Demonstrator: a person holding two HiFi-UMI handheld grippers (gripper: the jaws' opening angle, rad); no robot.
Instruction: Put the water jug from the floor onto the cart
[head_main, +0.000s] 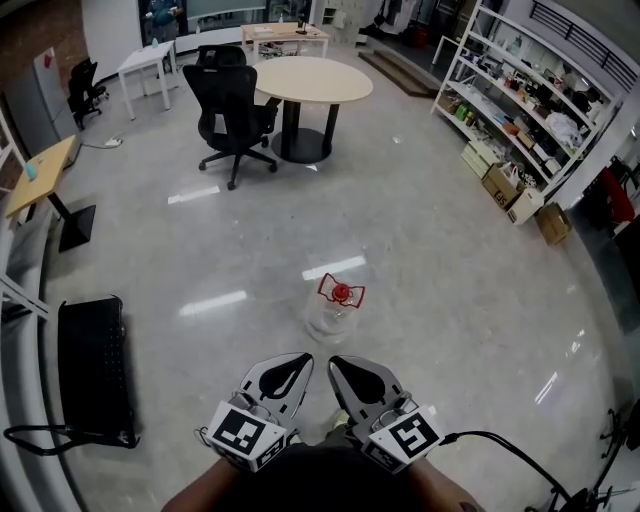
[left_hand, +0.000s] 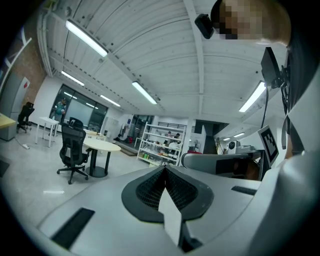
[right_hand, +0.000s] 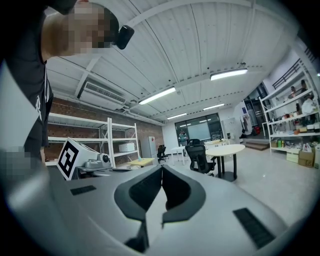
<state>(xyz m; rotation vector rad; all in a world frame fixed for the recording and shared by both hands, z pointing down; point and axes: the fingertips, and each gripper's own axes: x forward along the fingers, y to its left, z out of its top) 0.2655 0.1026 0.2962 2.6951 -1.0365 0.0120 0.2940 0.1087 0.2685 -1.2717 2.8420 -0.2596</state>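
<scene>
Right, clear plastic water jug w/ red cap (head_main: 338, 305) stands upright on the grey polished floor (head_main: 450, 300), just ahead of both grippers. Only head view catches it; gripper views look across at the round beige table (right_hand: 226, 149). Left gripper (head_main: 303, 360) and right gripper (head_main: 336, 362): jaws pressed together, nothing between. White shelf rack (head_main: 520, 110) holds boxes.

**Open workroom with tables, chair and shelving**

I see a polished grey floor (head_main: 470, 300) streaked with light glare. Far ahead stands a round beige table (head_main: 312, 80) on a black pedestal, with a black office chair (head_main: 232, 105) just beside it on the left. A white table (head_main: 148, 62) sits further back, and a wooden desk (head_main: 40, 172) at the left edge. Cluttered white shelves (head_main: 520, 90) line the right wall, with cardboard boxes (head_main: 505, 185) below them.
</scene>
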